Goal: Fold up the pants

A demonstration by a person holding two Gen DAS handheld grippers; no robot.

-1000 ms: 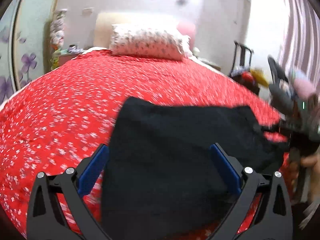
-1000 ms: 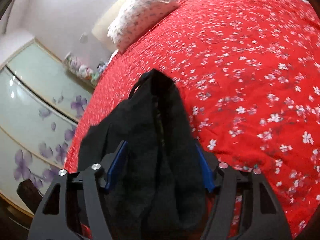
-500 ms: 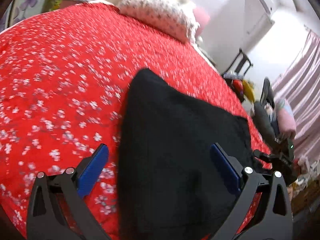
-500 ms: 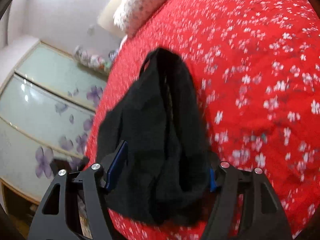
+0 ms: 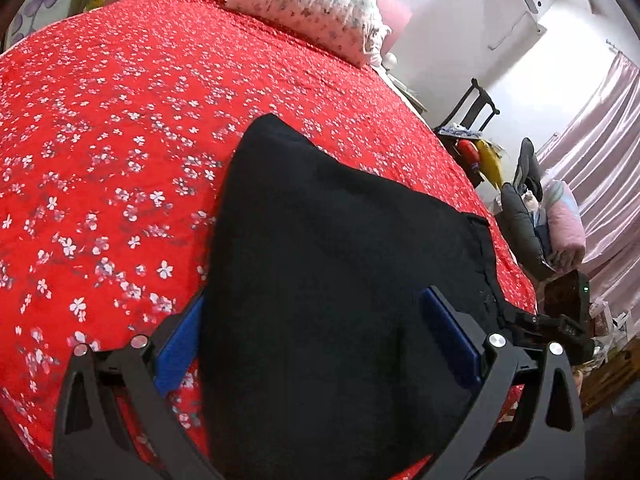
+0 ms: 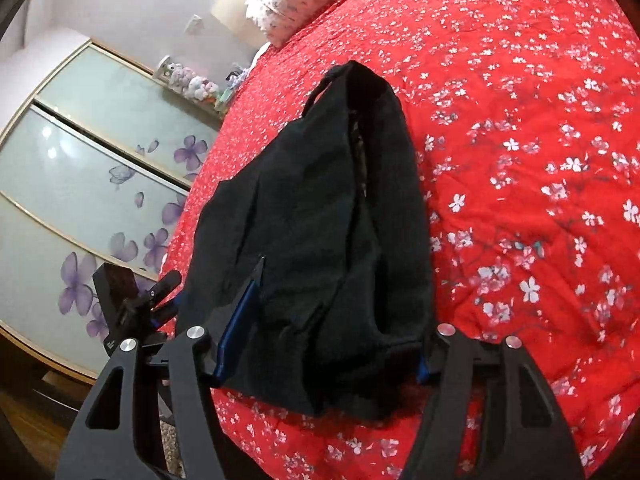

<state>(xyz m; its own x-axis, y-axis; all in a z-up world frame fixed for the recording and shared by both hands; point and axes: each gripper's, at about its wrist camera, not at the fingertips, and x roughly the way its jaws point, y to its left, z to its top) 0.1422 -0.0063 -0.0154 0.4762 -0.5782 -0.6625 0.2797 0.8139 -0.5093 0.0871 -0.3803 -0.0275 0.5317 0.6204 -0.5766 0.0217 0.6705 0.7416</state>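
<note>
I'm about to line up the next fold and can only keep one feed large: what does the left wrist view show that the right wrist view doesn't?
Only the left wrist view shows the dark chair beside the bed, the pink curtain and the bundle of clothes by it. Only the right wrist view shows the wardrobe doors with purple flowers, the soft toys and the pants' bunched, layered end. Both show the black pants on the red floral bedspread, the pillow, and wide-set claw jaws either side of the cloth.
</note>
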